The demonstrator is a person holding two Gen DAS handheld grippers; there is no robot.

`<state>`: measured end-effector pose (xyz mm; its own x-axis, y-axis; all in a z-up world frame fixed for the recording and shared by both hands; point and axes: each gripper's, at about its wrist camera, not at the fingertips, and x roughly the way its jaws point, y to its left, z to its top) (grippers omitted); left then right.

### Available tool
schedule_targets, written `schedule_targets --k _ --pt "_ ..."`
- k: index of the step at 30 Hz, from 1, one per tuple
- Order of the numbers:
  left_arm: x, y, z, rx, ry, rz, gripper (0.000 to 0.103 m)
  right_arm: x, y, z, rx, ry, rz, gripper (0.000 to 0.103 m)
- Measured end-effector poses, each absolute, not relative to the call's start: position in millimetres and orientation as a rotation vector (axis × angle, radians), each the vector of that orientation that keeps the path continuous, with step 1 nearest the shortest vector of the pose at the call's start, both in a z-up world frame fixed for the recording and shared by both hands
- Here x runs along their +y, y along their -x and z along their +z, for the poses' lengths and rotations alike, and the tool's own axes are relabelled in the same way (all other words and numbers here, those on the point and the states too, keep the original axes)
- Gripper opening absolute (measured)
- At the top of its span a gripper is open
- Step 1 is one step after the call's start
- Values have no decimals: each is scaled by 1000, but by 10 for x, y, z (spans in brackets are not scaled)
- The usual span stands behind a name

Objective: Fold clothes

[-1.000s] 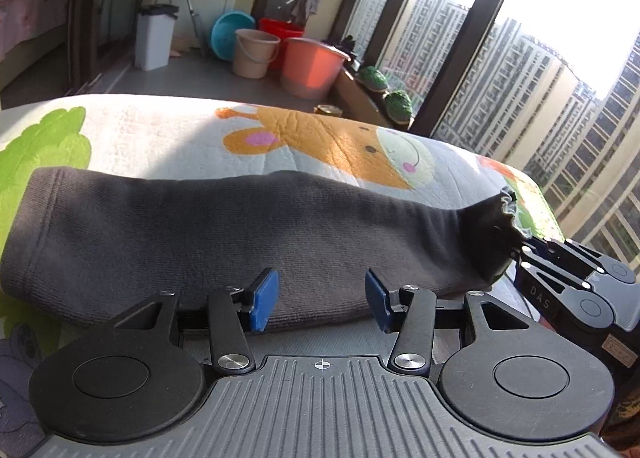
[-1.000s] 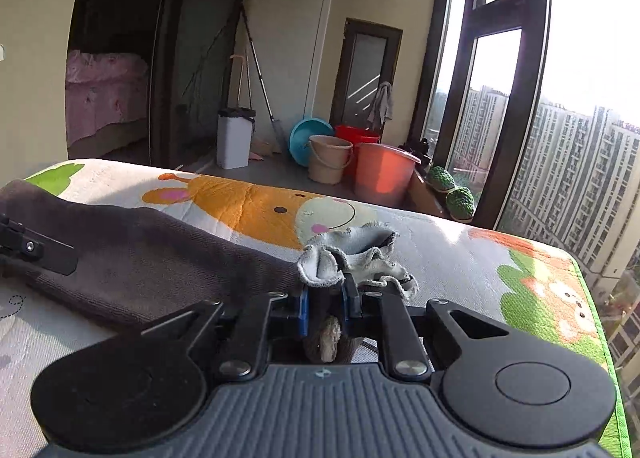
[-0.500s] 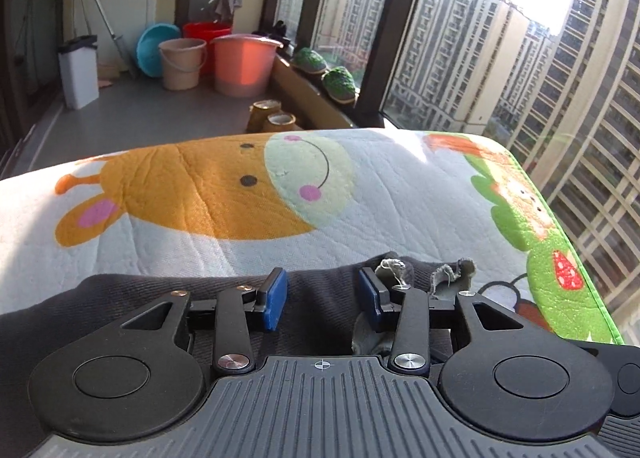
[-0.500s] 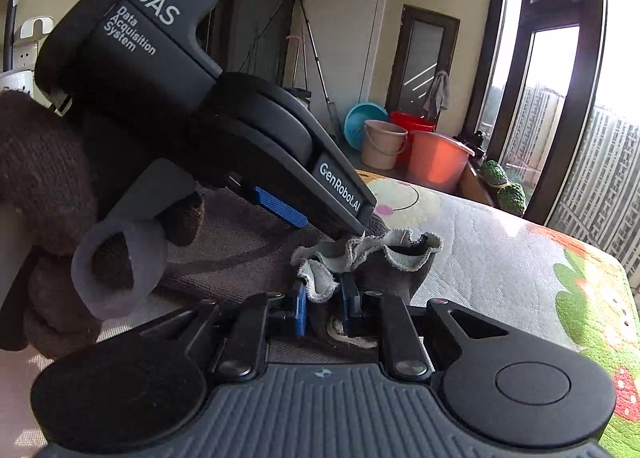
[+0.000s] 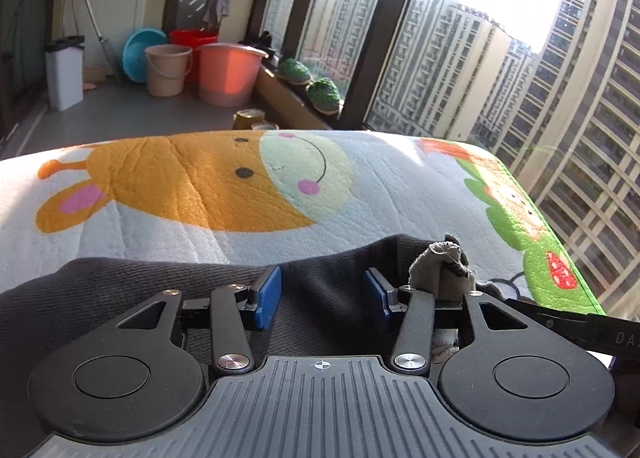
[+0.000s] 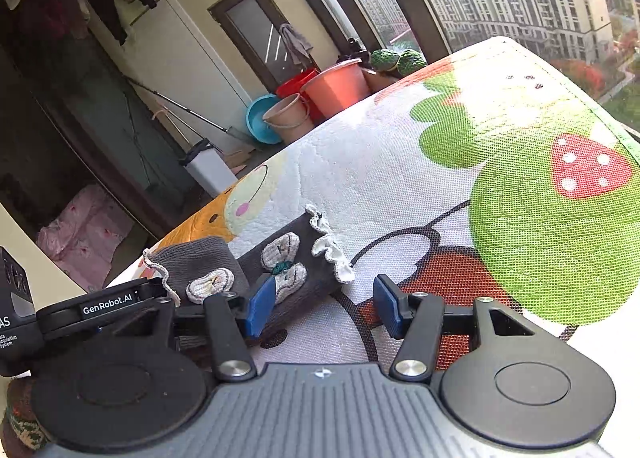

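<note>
A dark grey knit garment (image 5: 120, 290) lies folded on the cartoon-print mat (image 5: 380, 177). Its frilly white-edged cuff (image 5: 440, 262) stands up just right of my left gripper (image 5: 322, 294), which is open and low over the cloth. In the right wrist view the garment's end (image 6: 280, 258) shows white bow patches and a ruffled white cuff (image 6: 332, 250). My right gripper (image 6: 320, 310) is open and empty, its left pad (image 6: 260, 310) against the cloth's edge. The left gripper's body (image 6: 100, 306) lies on the garment at the left.
The mat's right edge (image 5: 560, 242) drops off toward tall windows. Beyond the mat's far edge stand an orange bucket (image 5: 230, 71), a beige bucket (image 5: 168, 67), a blue basin (image 5: 138, 53) and a white bin (image 5: 64, 71) on the balcony floor.
My right gripper has opened and let go of the cuff, then swung right and tilted. My left gripper has shifted slightly and stays open over the cloth.
</note>
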<state>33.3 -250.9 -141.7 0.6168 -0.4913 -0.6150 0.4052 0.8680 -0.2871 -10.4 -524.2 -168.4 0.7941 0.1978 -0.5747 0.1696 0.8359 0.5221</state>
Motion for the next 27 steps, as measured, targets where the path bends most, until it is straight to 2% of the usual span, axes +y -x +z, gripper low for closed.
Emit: schedule_targets --k 6,9,13,19,23,24,27 --pt "-2153 -441 -1484 763 387 -570 60 -4939 248 -1447 489 -398 -24 56" --pt "-2043 -416 -1463 715 445 -545 71 -4772 241 -1385 508 -320 52 57" --pt "-2009 -308 -1375 629 412 -493 86 -4620 265 -1379 531 -248 60 62" --pt "-2003 -259 -1408 672 379 -463 87 -4571 292 -1335 520 -244 69 65" --pt "-1933 -163 -1334 633 361 -442 87 -4450 389 -1235 468 -200 141 66" --pt "-1911 -155 -1333 628 366 -437 87 -4410 398 -1223 466 -183 148 65" --pt "-1902 -201 -1408 654 377 -427 87 -4345 358 -1216 472 -182 202 45"
